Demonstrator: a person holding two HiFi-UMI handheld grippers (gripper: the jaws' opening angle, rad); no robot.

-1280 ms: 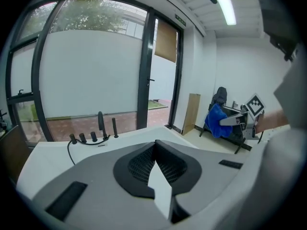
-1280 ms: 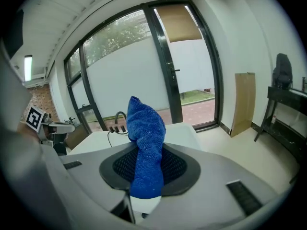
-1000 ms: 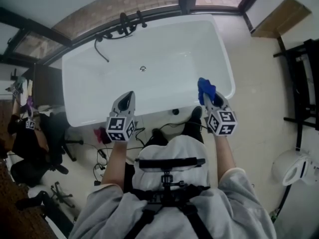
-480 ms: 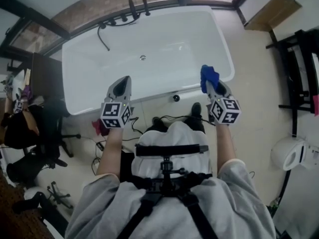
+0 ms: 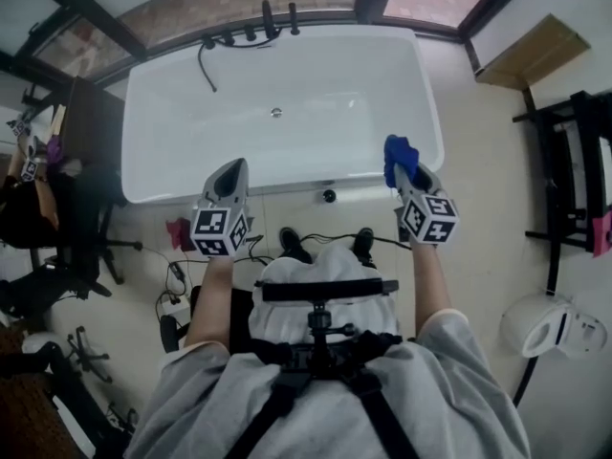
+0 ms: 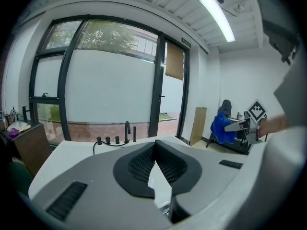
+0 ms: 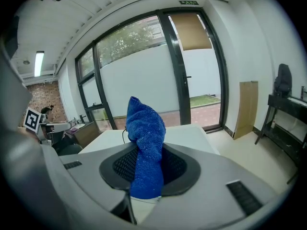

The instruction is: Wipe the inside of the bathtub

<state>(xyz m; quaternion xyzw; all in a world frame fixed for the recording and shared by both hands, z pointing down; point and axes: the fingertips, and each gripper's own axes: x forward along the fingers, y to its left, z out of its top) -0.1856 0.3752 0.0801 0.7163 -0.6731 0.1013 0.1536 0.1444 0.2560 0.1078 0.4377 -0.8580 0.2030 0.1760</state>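
The white bathtub (image 5: 172,103) lies ahead of me, its basin bare and dry-looking. My right gripper (image 5: 402,172) hovers at the tub's near right rim, shut on a blue cloth (image 5: 396,151) that sticks up past the fingertips. In the right gripper view the blue cloth (image 7: 145,143) stands pinched between the dark pads, with the bathtub (image 7: 192,134) beyond. My left gripper (image 5: 231,172) hangs over the near left rim, shut with nothing in it. The left gripper (image 6: 154,148) shows its tips touching, and the blue cloth (image 6: 221,127) is off to its right.
Black taps and a hose (image 5: 251,32) sit on the tub's far rim; a drain (image 5: 276,113) marks the basin floor. A cardboard sheet (image 5: 531,51) and black rack (image 5: 574,180) stand right. Cables and a chair (image 5: 96,247) clutter the floor left. A white fixture (image 5: 550,328) is low right.
The tub has slid up and away in the head view, so both grippers now sit nearer its front rim. The right gripper still holds the cloth; the left stays shut.
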